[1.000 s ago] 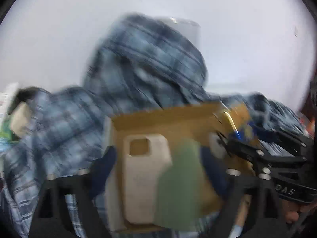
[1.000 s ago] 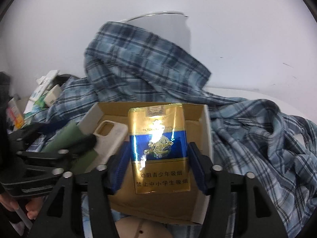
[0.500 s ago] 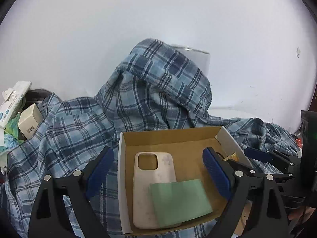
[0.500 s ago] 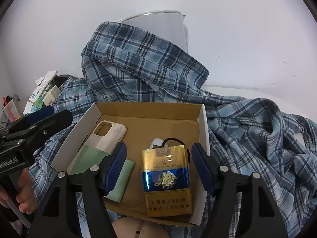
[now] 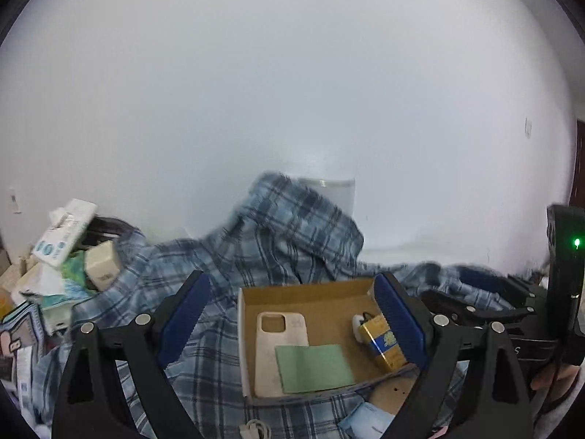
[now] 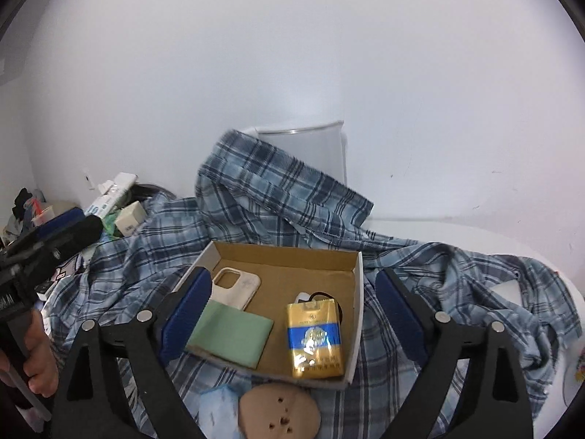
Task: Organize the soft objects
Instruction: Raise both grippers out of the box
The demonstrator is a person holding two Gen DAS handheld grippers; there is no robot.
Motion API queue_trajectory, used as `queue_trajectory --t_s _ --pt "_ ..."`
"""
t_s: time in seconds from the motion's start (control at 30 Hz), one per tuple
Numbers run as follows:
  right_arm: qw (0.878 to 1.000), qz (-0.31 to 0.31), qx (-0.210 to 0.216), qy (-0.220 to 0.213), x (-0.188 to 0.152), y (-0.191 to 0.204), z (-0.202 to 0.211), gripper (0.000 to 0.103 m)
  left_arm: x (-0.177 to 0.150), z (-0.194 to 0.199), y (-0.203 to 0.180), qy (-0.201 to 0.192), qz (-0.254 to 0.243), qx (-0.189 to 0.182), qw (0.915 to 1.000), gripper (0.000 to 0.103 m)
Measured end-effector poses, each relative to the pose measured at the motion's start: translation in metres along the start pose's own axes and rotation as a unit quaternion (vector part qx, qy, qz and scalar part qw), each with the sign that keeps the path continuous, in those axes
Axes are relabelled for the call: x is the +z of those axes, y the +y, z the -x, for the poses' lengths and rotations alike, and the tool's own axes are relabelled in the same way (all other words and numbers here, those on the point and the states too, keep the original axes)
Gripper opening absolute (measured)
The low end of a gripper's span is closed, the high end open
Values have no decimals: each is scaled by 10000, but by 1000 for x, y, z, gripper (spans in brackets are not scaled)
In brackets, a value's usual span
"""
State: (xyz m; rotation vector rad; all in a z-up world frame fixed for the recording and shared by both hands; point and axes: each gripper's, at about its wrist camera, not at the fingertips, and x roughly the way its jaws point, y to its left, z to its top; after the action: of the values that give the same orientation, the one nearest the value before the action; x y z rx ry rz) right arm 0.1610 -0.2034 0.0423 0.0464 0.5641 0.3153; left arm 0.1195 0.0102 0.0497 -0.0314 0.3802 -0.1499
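Jaws apart above crumpled plaid shirt (image 6: 278, 197)

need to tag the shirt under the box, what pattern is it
Blue and white plaid shirt, clearest in the right wrist view.

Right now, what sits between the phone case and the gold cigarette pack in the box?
In the right wrist view, only bare cardboard box floor separates phone case from cigarette pack.

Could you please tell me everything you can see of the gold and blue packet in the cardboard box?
The gold and blue packet is a soft rectangular pack in glossy, reflective wrap: gold top and bottom, a blue middle band with a gold emblem. It lies flat, face up, in the cardboard box by its right wall, partly covering a small white item with a dark cord. Neither gripper touches it.
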Motion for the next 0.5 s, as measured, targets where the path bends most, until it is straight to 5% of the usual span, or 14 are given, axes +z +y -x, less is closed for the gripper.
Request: queue_trajectory --t_s 0.2,0.5 --pt "9974 185 -269 -647 -24 7 42 103 -14 54 11 -617 147 13 9980 103" --pt "9924 730 -137 -979 -65 18 45 103 -60 66 21 -127 153 -23 9998 103"
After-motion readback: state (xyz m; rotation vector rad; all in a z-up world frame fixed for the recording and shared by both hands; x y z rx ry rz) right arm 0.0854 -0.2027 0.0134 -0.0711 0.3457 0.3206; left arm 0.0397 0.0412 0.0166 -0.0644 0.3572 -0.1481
